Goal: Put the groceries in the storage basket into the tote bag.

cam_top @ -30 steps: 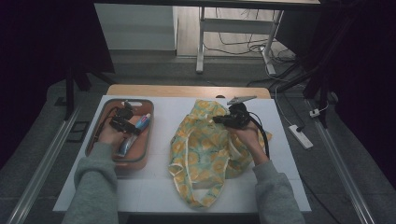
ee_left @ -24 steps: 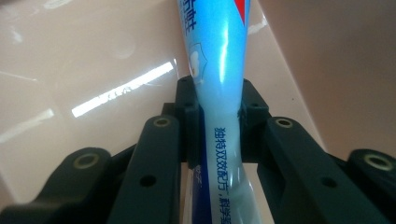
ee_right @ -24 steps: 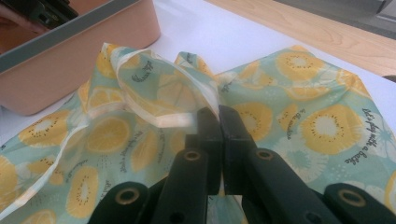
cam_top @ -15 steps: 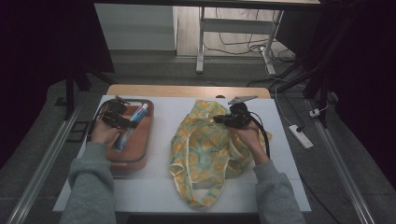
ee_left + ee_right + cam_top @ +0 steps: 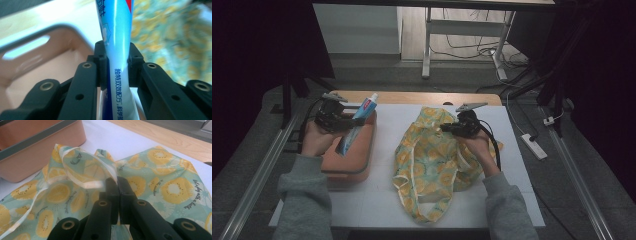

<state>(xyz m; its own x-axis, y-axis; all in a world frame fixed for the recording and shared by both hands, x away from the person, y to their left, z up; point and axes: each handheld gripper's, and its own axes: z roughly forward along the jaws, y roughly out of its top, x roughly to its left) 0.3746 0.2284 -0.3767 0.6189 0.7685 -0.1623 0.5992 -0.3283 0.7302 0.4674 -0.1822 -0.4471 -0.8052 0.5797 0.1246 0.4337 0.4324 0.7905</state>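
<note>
**Toothpaste tube lifted over tray; bag edge pinched**

High view: left hand-held gripper (image 5: 343,121) grasps a toothpaste tube (image 5: 358,122) across its middle, the tube tilted, cap end up, above the far end of the peach tray (image 5: 362,165). Tray sits on the white table (image 5: 387,200), left of the fruit-print bag (image 5: 432,165). Right hand-held gripper (image 5: 447,128) rests at the bag's upper part, to the right of the tray.

Left gripper view: jaws clamped on the tube (image 5: 117,50), pads pressing its sides, blue print running lengthwise. Tray (image 5: 45,67) lies below and to the left; bag (image 5: 170,37) blurred beyond on the right.

Right gripper view: right hand-held gripper (image 5: 117,185) clenched, its tips nipping the bag's cream-trimmed edge (image 5: 82,173), which stands up in a loop. A corner of the tray (image 5: 50,147) shows beyond the bag, upper left.
</note>
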